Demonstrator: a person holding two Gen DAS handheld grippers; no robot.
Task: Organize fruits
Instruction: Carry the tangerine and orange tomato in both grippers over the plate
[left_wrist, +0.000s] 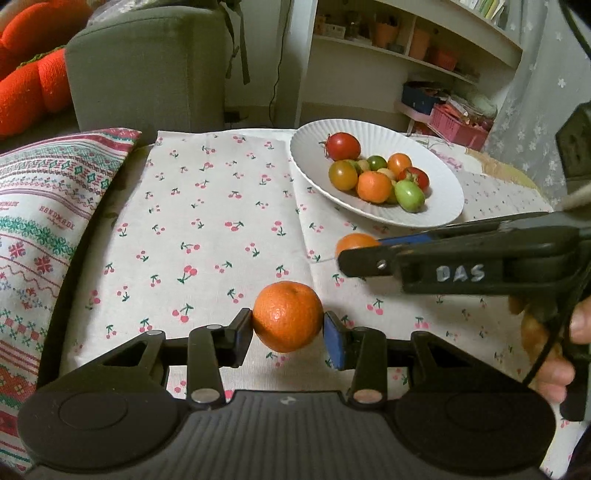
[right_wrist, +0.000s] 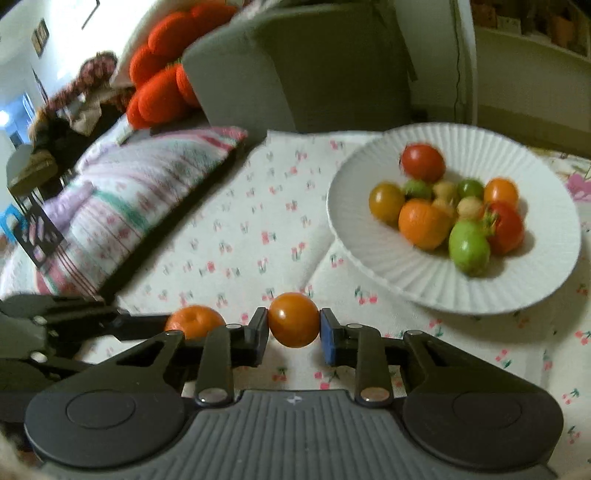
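My left gripper (left_wrist: 288, 326) is shut on a round orange mandarin (left_wrist: 288, 314), its pads pressing on both sides over the cherry-print cloth (left_wrist: 207, 221). To its right, my right gripper (left_wrist: 351, 251) reaches in from the side, with a small orange tomato (left_wrist: 354, 240) at its tips. In the right wrist view that gripper (right_wrist: 294, 326) is shut on the orange tomato (right_wrist: 293, 317), and the mandarin (right_wrist: 194, 320) shows at the left between the left gripper's fingers (right_wrist: 122, 325). A white ribbed plate (left_wrist: 314, 147) (right_wrist: 369, 266) beyond holds several red, orange and green tomatoes.
A patterned cushion (left_wrist: 44, 221) lies along the cloth's left side. Behind it stand a grey armchair (left_wrist: 147, 74) and orange knitted cushions (right_wrist: 159, 74). Shelves and a pink basket (left_wrist: 458, 127) are at the back right. A hand (left_wrist: 554, 369) holds the right gripper. A person (right_wrist: 74, 103) sits far off.
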